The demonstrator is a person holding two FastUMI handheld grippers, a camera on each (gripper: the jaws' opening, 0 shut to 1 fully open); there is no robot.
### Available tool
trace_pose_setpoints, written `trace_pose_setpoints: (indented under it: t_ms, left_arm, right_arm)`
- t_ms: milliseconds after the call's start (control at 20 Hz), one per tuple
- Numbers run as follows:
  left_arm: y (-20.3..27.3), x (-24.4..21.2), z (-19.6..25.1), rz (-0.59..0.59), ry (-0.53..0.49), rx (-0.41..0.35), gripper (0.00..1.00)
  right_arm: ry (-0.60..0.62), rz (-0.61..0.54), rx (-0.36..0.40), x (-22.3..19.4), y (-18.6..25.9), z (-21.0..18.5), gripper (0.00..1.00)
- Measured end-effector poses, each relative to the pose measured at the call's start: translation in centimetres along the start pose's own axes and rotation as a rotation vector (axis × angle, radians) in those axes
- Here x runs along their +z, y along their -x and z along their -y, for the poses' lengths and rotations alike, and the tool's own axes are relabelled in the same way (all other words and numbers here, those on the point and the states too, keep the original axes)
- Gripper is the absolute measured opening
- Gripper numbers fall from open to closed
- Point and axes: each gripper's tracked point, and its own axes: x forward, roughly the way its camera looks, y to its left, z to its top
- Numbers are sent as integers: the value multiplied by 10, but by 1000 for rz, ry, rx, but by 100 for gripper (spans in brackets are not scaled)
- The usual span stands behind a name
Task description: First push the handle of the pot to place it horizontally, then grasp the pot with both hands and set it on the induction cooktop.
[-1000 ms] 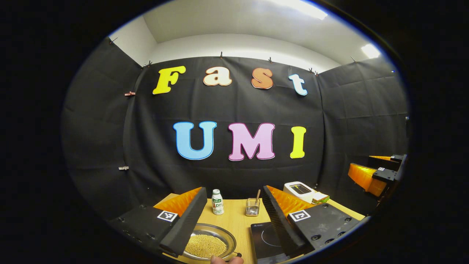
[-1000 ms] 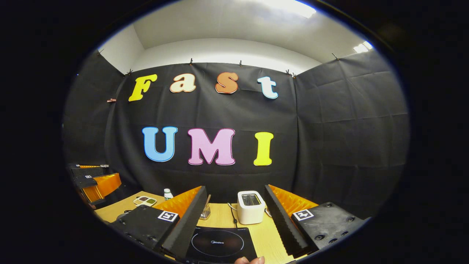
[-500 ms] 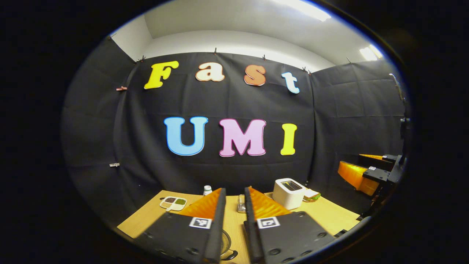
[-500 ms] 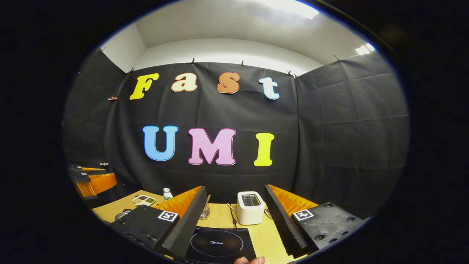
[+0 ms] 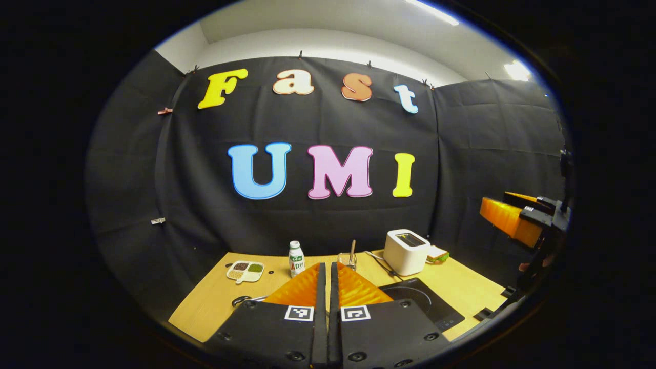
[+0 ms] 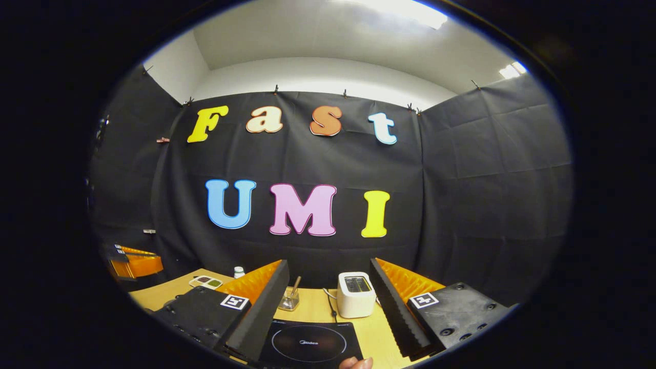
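Pot (image 5: 256, 298) sat on the bench, largely hidden at 9 o'clock of the closed, empty left hand-held gripper (image 5: 326, 266). Right hand-held gripper (image 6: 329, 263) stood spread above the induction cooktop (image 6: 307, 343). Judged stiff, slick metal: grip opposite rim sides, level.

From my left gripper view, the table (image 5: 215, 302) carries a divided dish (image 5: 245, 270) at far left, a bottle (image 5: 295, 258) and a glass holder (image 5: 348, 260) behind centre, and a toaster (image 5: 406, 251) to the right. The induction cooktop (image 5: 423, 303) lies before the toaster, and a sandwich (image 5: 438, 253) sits just right of it.
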Motion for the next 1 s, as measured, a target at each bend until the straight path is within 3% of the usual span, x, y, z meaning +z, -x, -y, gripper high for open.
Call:
trace_pose_setpoints:
  t_ms: [200, 600, 1000]
  left_arm:
    - [3, -57, -24, -158, -45, -25, 5]
    - [28, -188, -18, -586, 11, -256, 6]
    - [37, -271, -10, -901, -10, -329, 6]
  right_arm:
    - [61, -8, -11, -2, -4, 3, 97]
    - [94, -19, -11, -9, -3, -2, 98]
    - [92, -33, -13, -14, -2, -2, 98]
